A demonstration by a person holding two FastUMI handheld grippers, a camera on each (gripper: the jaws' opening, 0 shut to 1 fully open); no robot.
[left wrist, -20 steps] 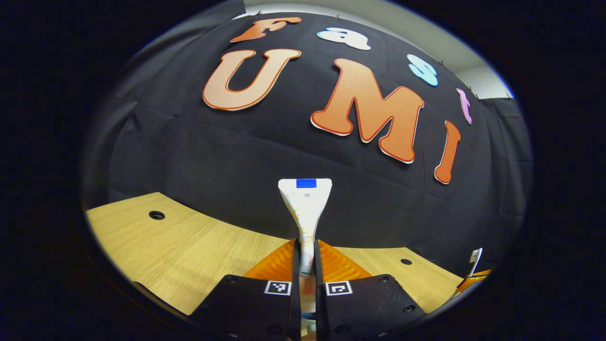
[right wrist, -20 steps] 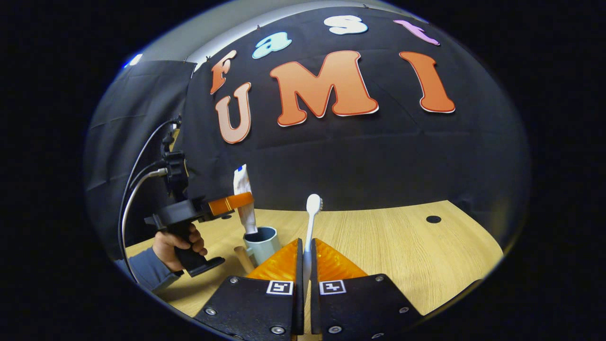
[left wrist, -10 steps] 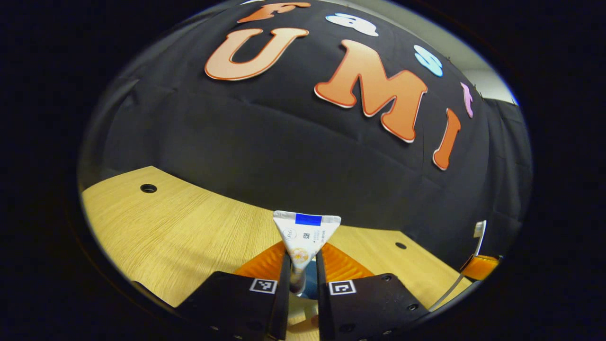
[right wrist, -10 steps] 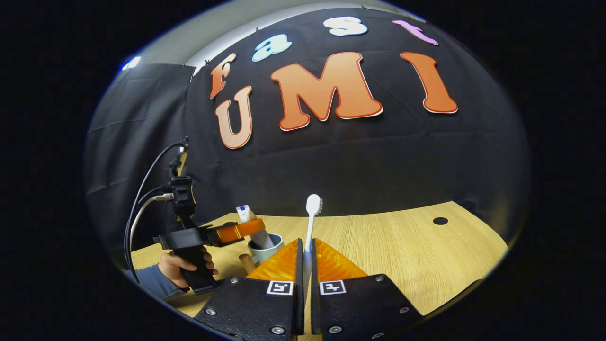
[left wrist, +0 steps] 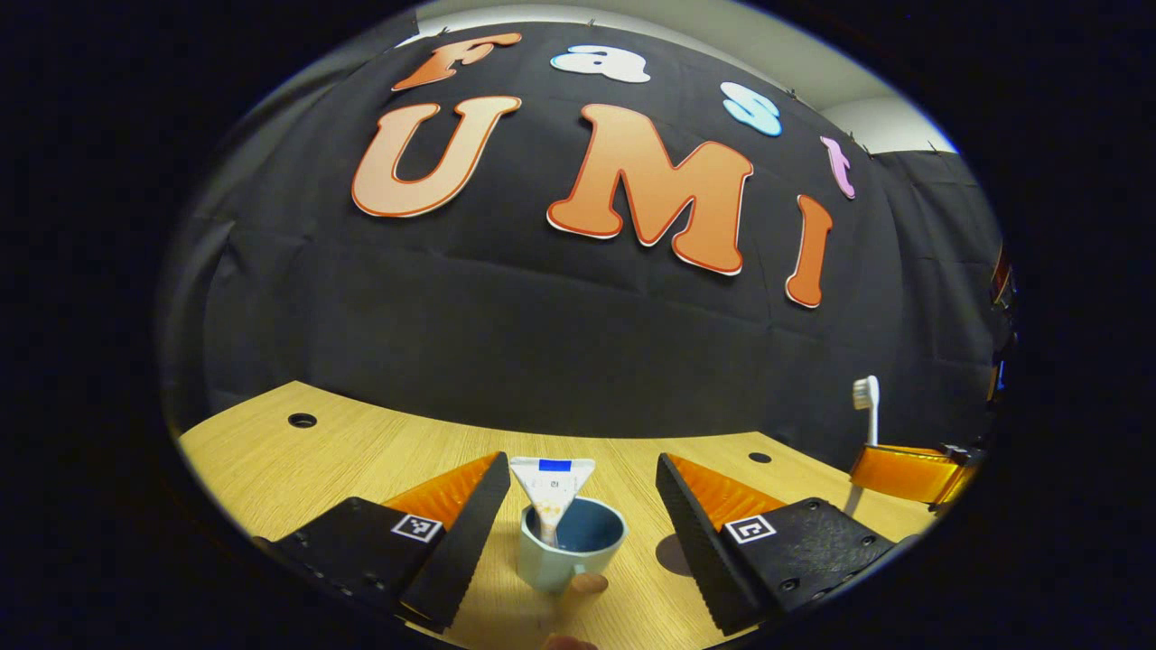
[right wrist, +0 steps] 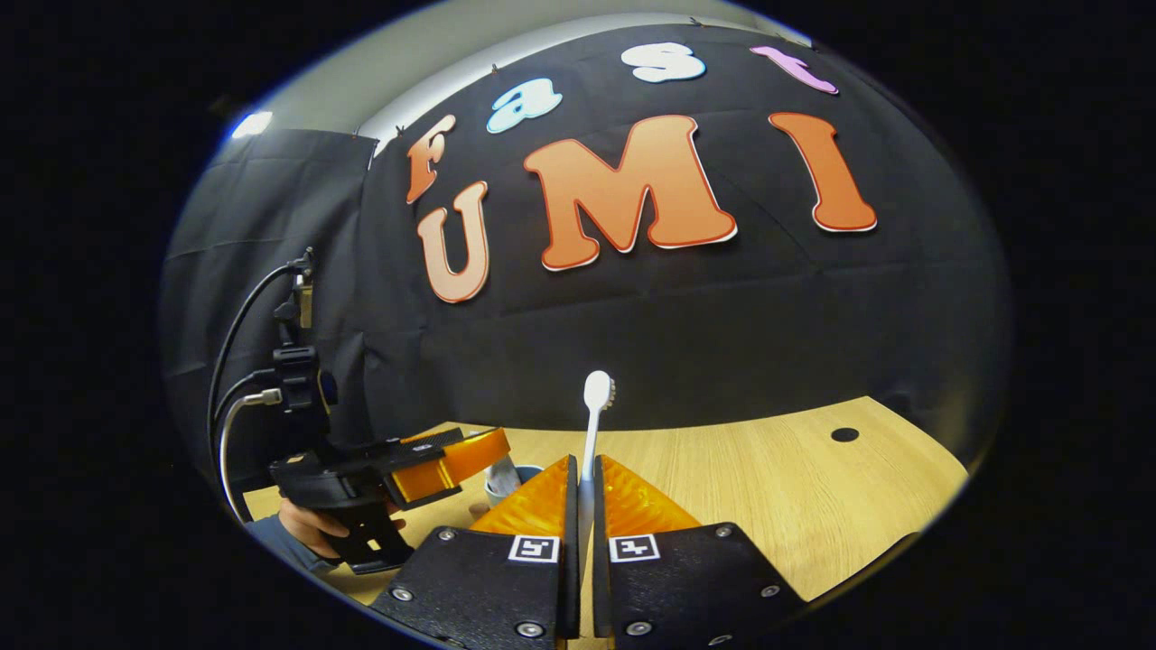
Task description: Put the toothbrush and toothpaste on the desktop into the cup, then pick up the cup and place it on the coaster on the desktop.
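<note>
Pale-blue cup (left wrist: pixel 572 543) now holds the toothpaste (left wrist: pixel 552 483), crimped end up: the left gripper (left wrist: pixel 578 506) has just let go, jaws wide. Right gripper (right wrist: pixel 584 506) still pinches the toothbrush (right wrist: pixel 593 424) upright. Brush next, I'd say, then the coaster.

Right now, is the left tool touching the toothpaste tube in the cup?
Apart. In the left gripper view the left tool stands wide open, desk showing between each finger and the toothpaste tube, which stands in the cup.

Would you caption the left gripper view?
Left gripper open above the cup holding the toothpaste.
</note>
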